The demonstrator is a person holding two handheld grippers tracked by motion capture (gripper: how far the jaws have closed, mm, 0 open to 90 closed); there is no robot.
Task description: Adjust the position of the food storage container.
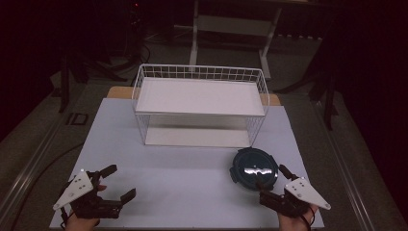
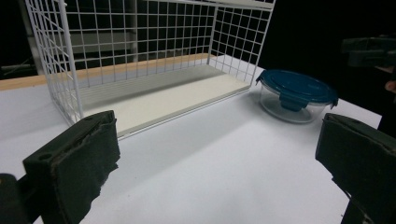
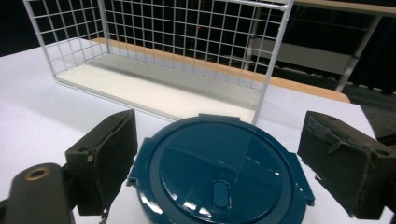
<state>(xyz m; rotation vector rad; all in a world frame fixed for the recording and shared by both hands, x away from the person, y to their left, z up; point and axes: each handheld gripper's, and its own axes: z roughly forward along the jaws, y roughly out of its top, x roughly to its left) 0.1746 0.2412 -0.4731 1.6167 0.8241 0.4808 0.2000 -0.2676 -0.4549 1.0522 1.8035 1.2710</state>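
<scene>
Blue-lidded glass container [image 3: 217, 172] sits just ahead of the right gripper [image 1: 273, 182], its jaws spread wide and empty, apparently lined up to straddle it.

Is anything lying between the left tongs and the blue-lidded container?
No. In the high view, only bare white tabletop separates the open left tongs from the container. The left gripper view shows the same.
</scene>
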